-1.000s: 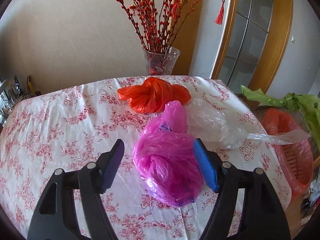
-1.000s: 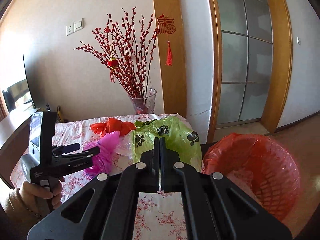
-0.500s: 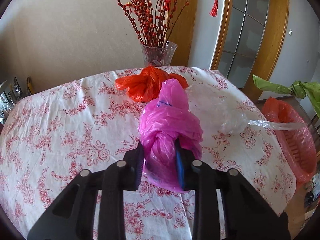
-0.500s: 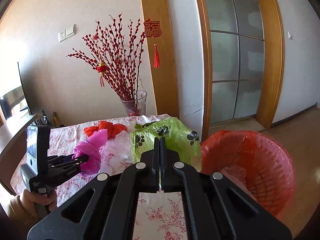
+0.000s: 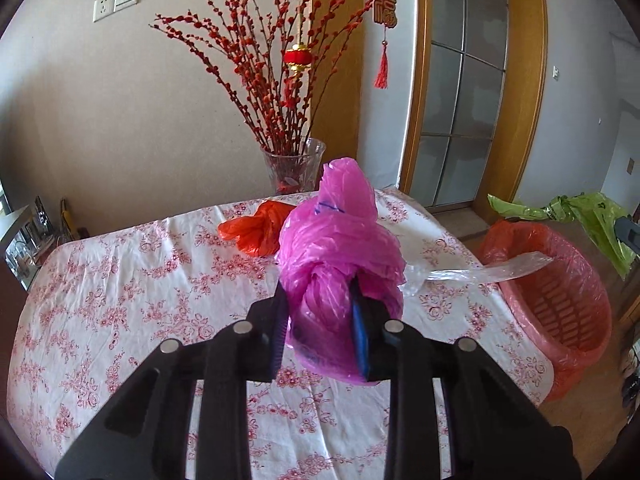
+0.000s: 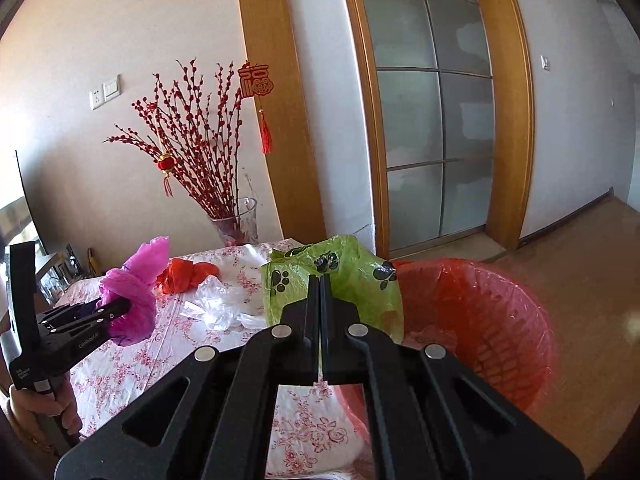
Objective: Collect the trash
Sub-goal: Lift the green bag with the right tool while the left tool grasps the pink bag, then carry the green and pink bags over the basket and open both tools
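My left gripper (image 5: 320, 300) is shut on a crumpled pink plastic bag (image 5: 340, 256), held up off the flowered tablecloth (image 5: 120, 288); the same pink bag (image 6: 134, 296) shows at the left of the right wrist view. My right gripper (image 6: 320, 280) is shut on a green plastic bag with black paw prints (image 6: 340, 276), hanging beside the rim of a red basket lined with a red bag (image 6: 480, 320). An orange-red bag (image 5: 256, 228) and a clear plastic bag (image 6: 216, 304) lie on the table. The clear bag's tail (image 5: 500, 268) stretches towards the basket (image 5: 560, 304).
A glass vase of red berry branches (image 5: 294, 168) stands at the table's far edge. The basket sits on the floor off the table's right edge. A wooden door frame with frosted glass (image 6: 432, 140) is behind it. A hand (image 6: 44, 404) holds the left gripper's handle.
The left jaws closed on the pink bag and lifted it off the table. The right gripper carried the green bag further towards the basket.
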The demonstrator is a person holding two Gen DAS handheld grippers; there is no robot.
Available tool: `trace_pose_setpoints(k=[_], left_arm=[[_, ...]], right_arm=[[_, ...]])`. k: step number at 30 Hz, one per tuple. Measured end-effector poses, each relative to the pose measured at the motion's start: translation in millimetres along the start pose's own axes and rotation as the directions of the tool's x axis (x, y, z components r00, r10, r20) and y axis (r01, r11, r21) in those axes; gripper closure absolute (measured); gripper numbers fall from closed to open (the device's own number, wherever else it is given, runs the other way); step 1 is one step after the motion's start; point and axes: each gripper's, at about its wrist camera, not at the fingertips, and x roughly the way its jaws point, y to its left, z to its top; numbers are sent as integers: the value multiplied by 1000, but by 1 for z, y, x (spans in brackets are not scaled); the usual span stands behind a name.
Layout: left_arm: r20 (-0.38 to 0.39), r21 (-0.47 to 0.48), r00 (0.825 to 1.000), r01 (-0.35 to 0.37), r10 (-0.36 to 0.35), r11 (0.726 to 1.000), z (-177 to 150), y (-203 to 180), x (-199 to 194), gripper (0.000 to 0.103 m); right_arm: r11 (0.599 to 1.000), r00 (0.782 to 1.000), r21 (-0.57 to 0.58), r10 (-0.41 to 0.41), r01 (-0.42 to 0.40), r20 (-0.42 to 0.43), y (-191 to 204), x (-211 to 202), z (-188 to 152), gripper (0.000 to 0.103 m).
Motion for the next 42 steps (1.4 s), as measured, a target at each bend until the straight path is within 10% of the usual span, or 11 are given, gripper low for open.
trace_pose_setpoints(k=[18, 42], left_arm=[[23, 109, 989, 142, -145, 984, 7, -82, -18, 75], [-46, 156, 932, 362, -359, 919, 17, -186, -6, 75]], right_arm=[[994, 997, 82, -75, 74, 11, -49, -18, -4, 102], [973, 986, 174, -161, 152, 38, -109, -31, -5, 102]])
